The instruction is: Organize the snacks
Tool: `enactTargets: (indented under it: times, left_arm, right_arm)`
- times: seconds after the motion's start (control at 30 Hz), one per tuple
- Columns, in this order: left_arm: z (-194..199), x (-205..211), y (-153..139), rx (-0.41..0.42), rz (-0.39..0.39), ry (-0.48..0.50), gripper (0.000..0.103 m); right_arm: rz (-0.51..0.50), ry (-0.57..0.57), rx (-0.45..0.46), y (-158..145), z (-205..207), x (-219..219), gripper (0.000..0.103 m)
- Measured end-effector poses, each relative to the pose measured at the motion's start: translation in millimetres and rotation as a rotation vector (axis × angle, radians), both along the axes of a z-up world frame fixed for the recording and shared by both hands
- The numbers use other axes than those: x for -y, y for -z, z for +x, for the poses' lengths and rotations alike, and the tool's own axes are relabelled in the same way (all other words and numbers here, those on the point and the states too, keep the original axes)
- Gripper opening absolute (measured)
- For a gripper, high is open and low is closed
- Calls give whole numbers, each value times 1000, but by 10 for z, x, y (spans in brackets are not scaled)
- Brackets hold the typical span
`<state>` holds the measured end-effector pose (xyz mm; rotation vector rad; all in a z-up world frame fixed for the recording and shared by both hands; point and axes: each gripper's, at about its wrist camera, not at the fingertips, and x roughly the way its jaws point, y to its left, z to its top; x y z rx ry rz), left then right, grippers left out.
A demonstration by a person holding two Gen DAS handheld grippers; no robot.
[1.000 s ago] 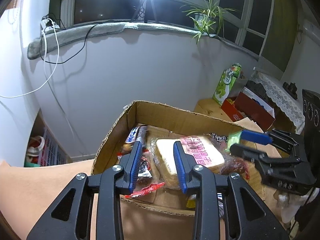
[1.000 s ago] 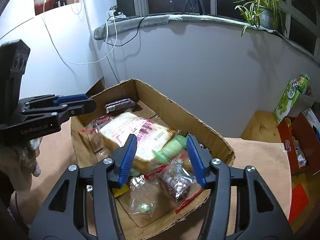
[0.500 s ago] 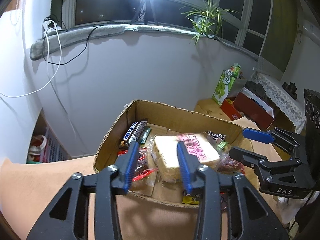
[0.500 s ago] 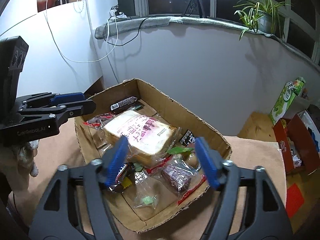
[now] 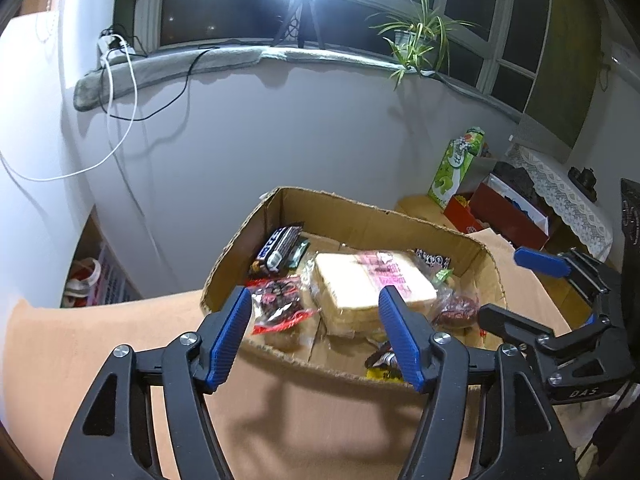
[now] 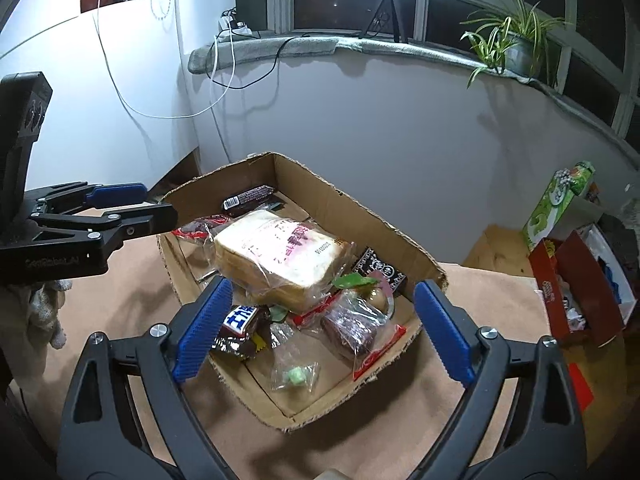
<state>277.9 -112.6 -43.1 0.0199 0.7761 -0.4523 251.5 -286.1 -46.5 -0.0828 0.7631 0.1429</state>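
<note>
Left gripper (image 5: 314, 334) angled down at the near edge of the cardboard box (image 5: 360, 216), jaws spread, just been opening, nothing between the pads. Right gripper (image 6: 322, 326) also tilted down over the box's near corner, jaws wide apart, just been opening, empty. Bagged bread loaf (image 6: 280, 256) lies in the box centre, clear wrapper with pink print. Dark chocolate bar (image 6: 248, 198) at 11 o'clock from the loaf, red-edged snack bag (image 6: 356, 326) at 5 o'clock. Box sits on the tan table (image 6: 480, 308).
</note>
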Motion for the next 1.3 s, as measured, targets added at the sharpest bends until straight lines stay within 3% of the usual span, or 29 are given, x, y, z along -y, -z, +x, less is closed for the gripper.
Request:
enactTargets:
  times: [0.07, 0.3, 0.8, 0.93, 1.03, 1.3]
  left_arm:
    - [-37, -27, -3, -4, 0, -8, 71]
    - [-243, -127, -102, 35, 2, -30, 72]
    - [-909, -314, -252, 130, -32, -85, 78]
    - [-1031, -335, -280, 146, -41, -101, 78]
    - [-1076, -331, -290, 152, -35, -108, 78]
    - [-1191, -342, -333, 169, -37, -118, 78]
  right_arm:
    - [-22, 6, 9, -26, -62, -35, 94]
    - [-76, 29, 56, -147, -302, -163, 95]
    - [21, 115, 127, -379, -894, -184, 95]
    - [4, 140, 156, -427, -1025, -210, 95]
    - [11, 143, 163, -447, -1080, -220, 103]
    - [11, 143, 173, -482, -1118, -230, 103]
